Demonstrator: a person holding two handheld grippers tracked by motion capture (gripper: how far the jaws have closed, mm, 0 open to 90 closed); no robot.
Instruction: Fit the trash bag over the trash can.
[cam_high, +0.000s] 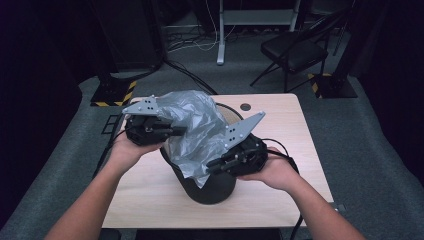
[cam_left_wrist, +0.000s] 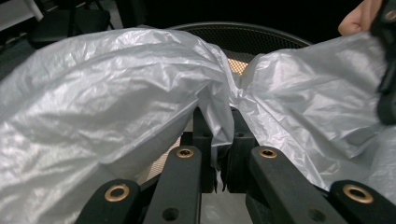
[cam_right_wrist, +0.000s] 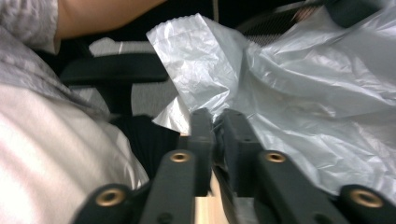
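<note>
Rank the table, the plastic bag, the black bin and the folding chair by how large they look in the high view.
1. table
2. plastic bag
3 and 4. folding chair and black bin: they look about alike. The bag covers much of the bin, and the chair stands farther from the camera, so I will not rank these two.

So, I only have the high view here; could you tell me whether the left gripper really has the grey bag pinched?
Observer: Yes, in its own view the left gripper is shut on a fold of the grey bag.
Operator: Thanks, and is the right one gripping too?
Observer: Its view shows the right gripper shut on the bag's edge.
Operator: Is the bin solid inside?
Observer: No, the bin has a mesh wall, seen in the left gripper view.
</note>
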